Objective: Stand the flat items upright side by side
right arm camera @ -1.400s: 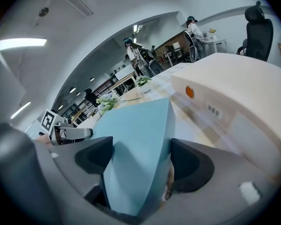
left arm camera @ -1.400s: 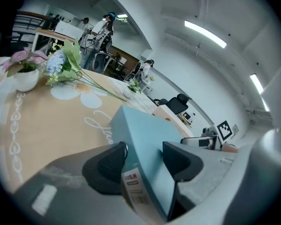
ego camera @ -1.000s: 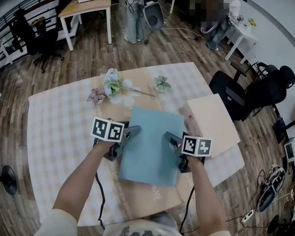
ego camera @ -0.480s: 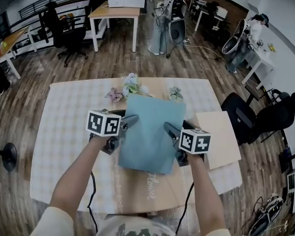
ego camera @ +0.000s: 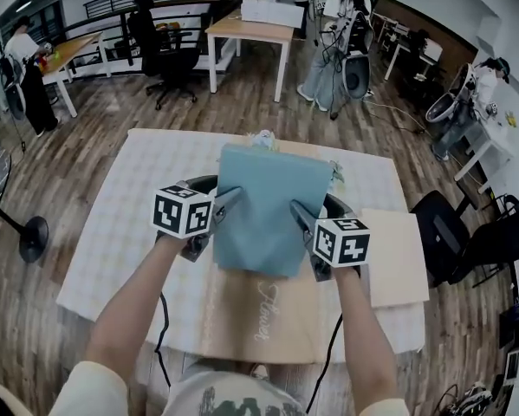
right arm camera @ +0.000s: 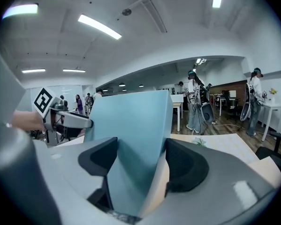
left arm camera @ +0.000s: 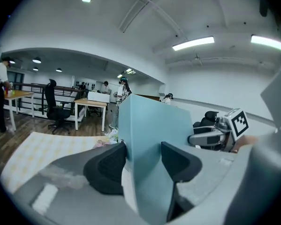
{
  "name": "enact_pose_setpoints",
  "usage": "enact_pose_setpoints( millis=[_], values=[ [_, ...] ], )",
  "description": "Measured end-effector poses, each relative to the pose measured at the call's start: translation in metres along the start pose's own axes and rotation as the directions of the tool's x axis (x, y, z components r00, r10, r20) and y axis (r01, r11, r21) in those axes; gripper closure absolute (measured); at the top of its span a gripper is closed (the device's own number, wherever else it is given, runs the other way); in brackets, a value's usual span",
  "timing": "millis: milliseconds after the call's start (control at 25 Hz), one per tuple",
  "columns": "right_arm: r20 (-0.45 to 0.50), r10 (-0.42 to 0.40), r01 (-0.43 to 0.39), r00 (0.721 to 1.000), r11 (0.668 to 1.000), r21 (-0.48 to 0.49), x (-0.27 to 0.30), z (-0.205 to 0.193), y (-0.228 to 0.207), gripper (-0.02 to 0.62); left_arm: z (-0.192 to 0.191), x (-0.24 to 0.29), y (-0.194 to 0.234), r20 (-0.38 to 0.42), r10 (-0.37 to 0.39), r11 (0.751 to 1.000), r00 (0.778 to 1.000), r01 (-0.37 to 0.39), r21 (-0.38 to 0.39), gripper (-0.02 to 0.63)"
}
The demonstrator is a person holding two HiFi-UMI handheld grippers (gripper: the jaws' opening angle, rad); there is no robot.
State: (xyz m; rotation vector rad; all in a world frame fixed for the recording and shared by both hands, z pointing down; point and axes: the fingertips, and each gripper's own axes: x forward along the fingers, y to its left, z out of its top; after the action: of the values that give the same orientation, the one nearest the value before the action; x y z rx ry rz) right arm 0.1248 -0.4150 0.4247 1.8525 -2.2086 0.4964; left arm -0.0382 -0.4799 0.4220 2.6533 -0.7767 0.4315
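Head view steeply down; both gripper views close on blue board (ego camera: 263, 202)

The flat item (ego camera: 268, 206) is pale blue; the tablecloth (ego camera: 129, 224) checked cream.

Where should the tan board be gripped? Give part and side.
Its long right edge, coming in low from the right of the table. The tan board lies flat, so only a thin edge fits between jaws, and that one seems to reach the table's rim.

Flat item (ego camera: 263, 206) above table (ego camera: 129, 224) centre, board (ego camera: 396, 258) on table at right, flowers (right arm camera: 199, 141) behind flat item
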Motion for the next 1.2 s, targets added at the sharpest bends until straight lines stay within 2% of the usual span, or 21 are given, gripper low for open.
enact_pose_setpoints(
  millis=[160,400,840,1200],
  values=[
    [0.023,0.024,-0.022,0.999,0.996,-0.083,-0.01,0.005,0.015,0.272,-0.003,-0.024,-0.008,0.033,0.051,0.998,0.998,-0.051,0.027,0.364],
    [0.031,0.072,-0.066,0.997,0.984,-0.163,-0.029,0.001,0.038,0.29,-0.019,-0.056,-0.02,0.053,0.129,0.991,0.99,-0.13,0.014,0.362],
    [0.044,0.143,-0.13,0.989,0.966,-0.222,-0.065,-0.013,0.053,0.293,-0.042,-0.087,-0.052,0.058,0.258,0.966,0.964,-0.259,0.013,0.357],
    [0.039,0.233,-0.216,0.972,0.943,-0.255,-0.075,-0.012,0.055,0.287,-0.043,-0.097,-0.06,0.063,0.292,0.956,0.954,-0.292,0.0,0.356]
  ],
)
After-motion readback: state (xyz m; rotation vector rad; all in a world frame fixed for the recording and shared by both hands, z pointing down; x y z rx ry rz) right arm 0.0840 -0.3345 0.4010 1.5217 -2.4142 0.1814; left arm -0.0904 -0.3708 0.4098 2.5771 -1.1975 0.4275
